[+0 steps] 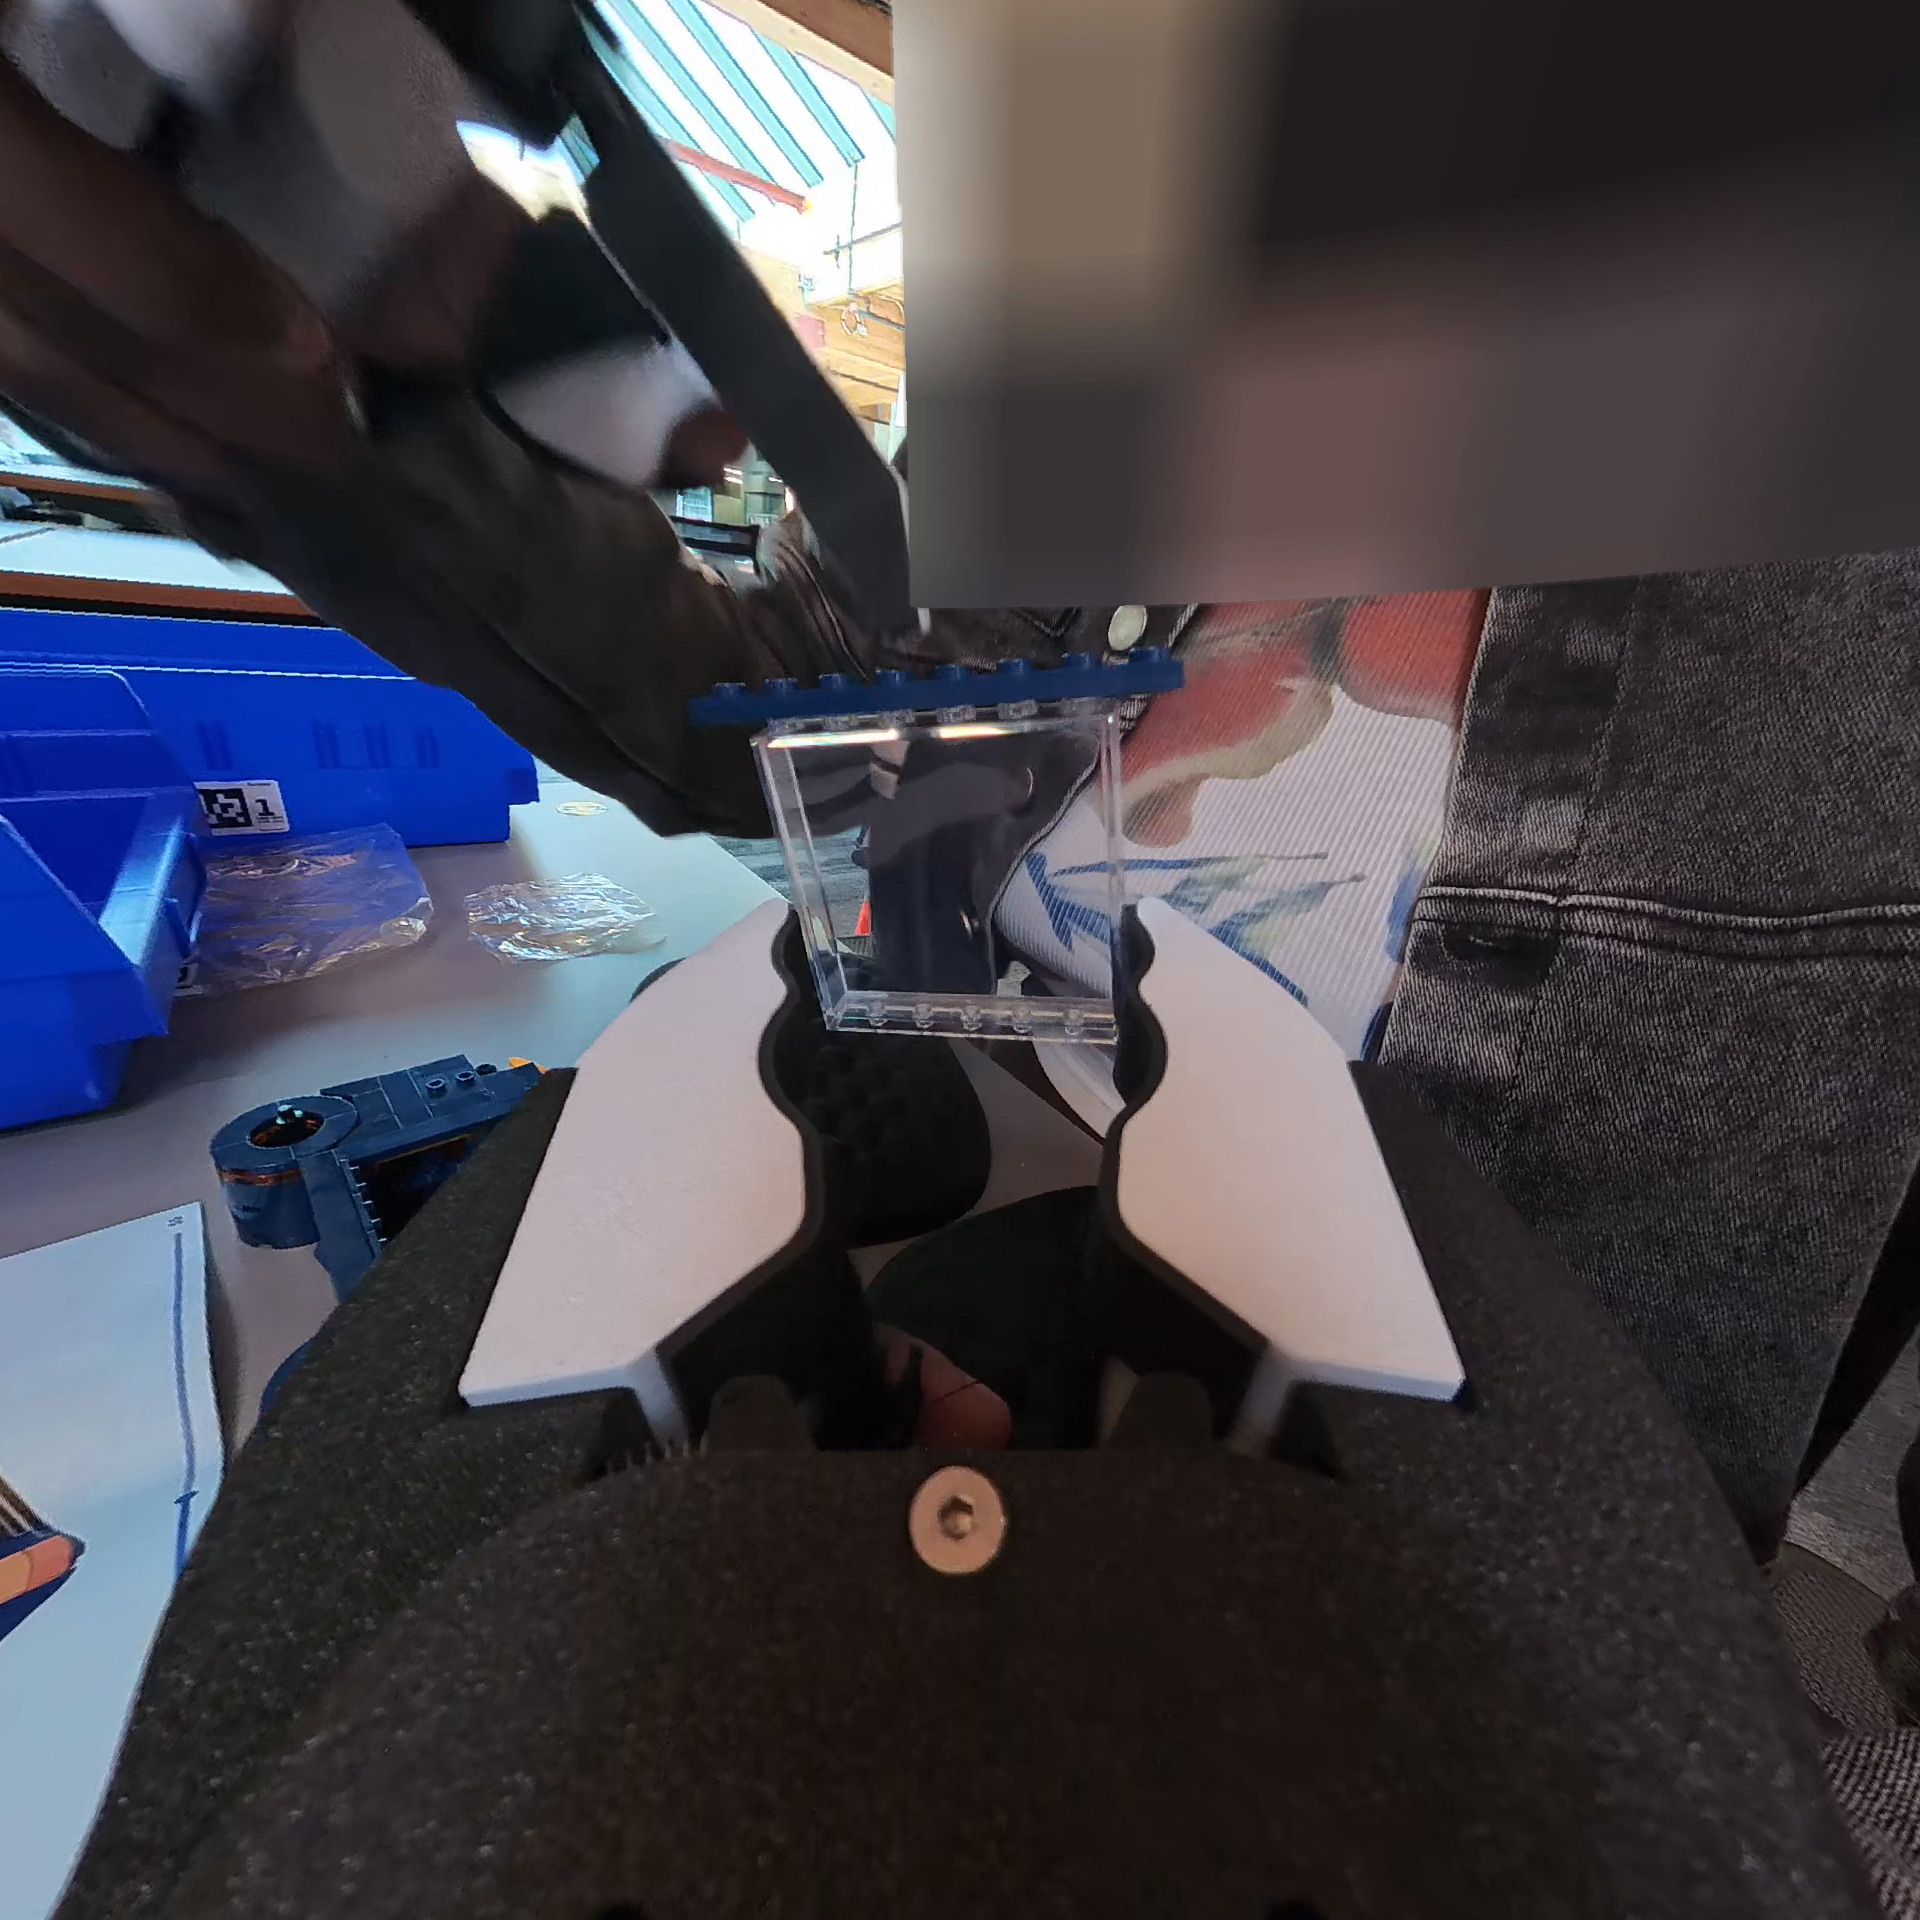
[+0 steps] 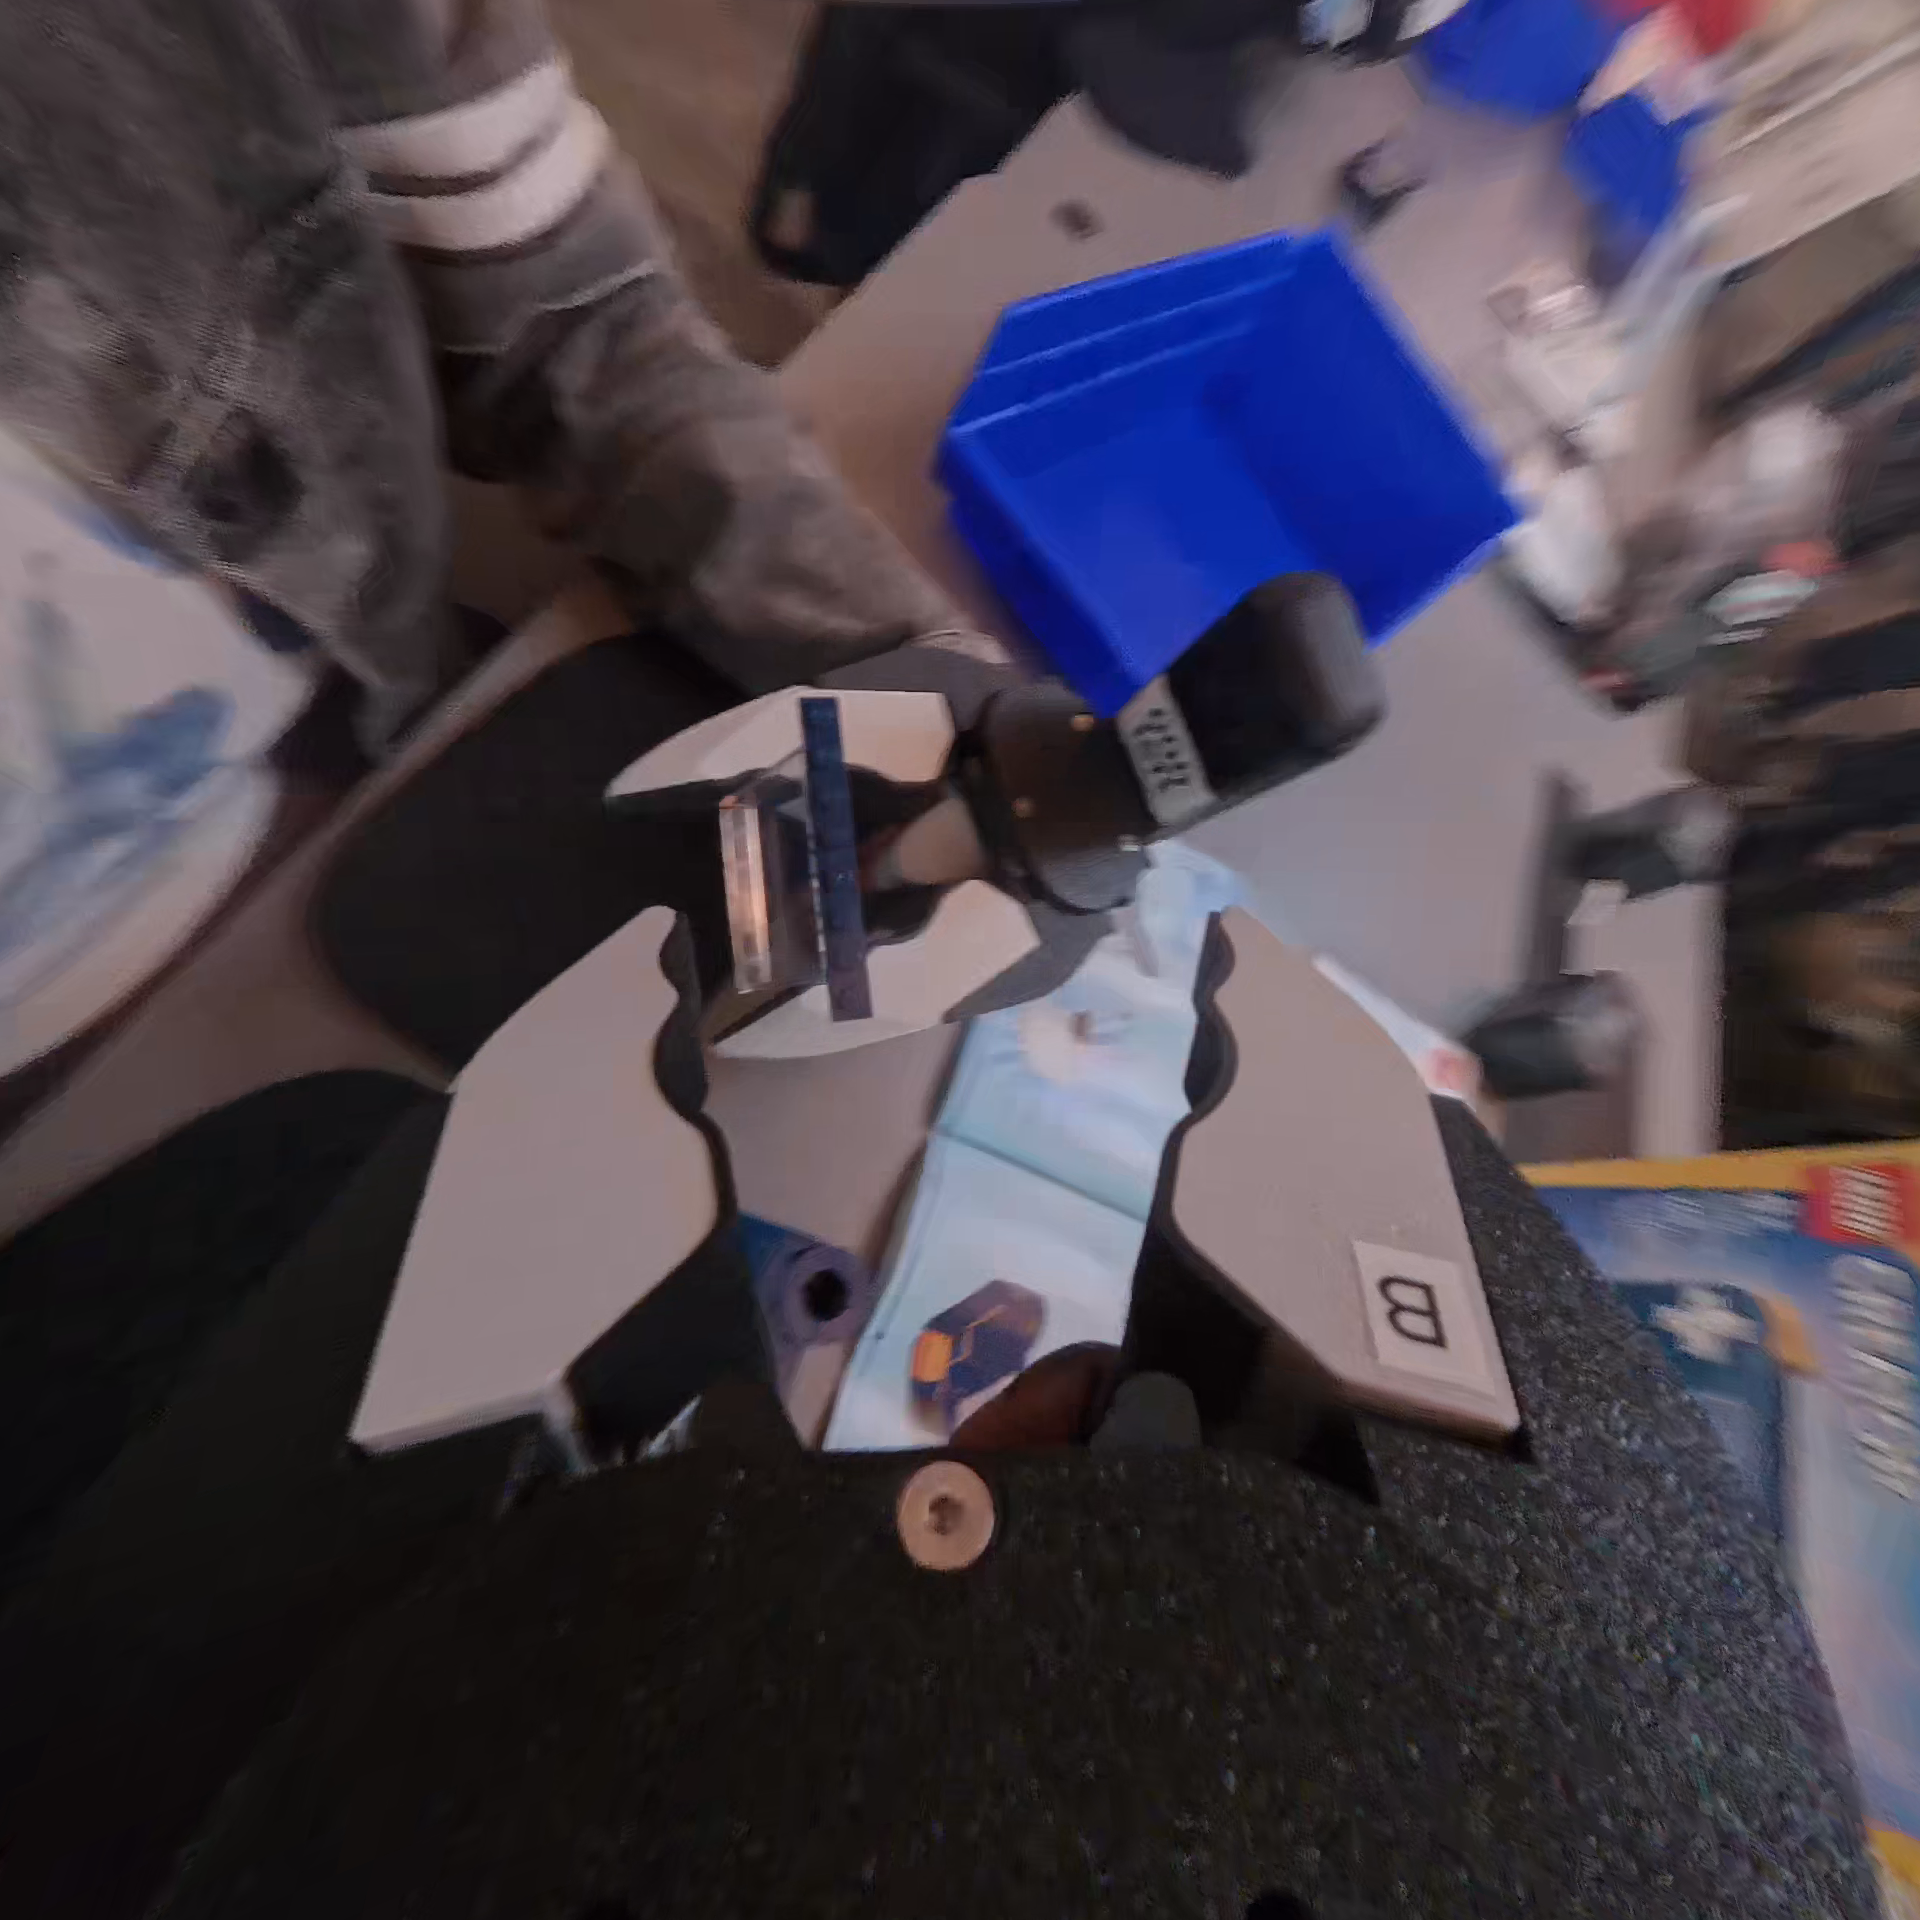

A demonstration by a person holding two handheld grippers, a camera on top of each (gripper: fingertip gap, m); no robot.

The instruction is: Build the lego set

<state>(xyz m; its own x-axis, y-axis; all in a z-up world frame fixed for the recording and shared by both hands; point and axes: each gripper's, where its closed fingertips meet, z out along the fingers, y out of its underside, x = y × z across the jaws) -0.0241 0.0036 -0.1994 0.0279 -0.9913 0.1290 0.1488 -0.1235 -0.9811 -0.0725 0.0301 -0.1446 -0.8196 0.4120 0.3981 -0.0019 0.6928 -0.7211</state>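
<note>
In the left wrist view my left gripper [image 1: 961, 914] is shut on a clear window panel [image 1: 940, 883], held by its two side edges. A long dark blue plate [image 1: 935, 684] sits along the panel's top edge. A blurred dark gripper and hand [image 1: 644, 343] hang above it at the upper left. In the right wrist view my right gripper [image 2: 940, 935] is open and empty. Just beyond its fingertips is the left gripper, holding the clear panel [image 2: 748, 894] and blue plate [image 2: 836, 862] edge-on.
Blue bins [image 1: 104, 883], crumpled plastic bags [image 1: 312, 894], a dark blue partly built model [image 1: 353, 1153] and an instruction booklet [image 1: 94, 1455] lie on the grey table. A blue bin [image 2: 1195, 447], booklet [image 2: 1039, 1143] and set box [image 2: 1714, 1351] show below. A person's torso [image 1: 1662, 935] is close behind.
</note>
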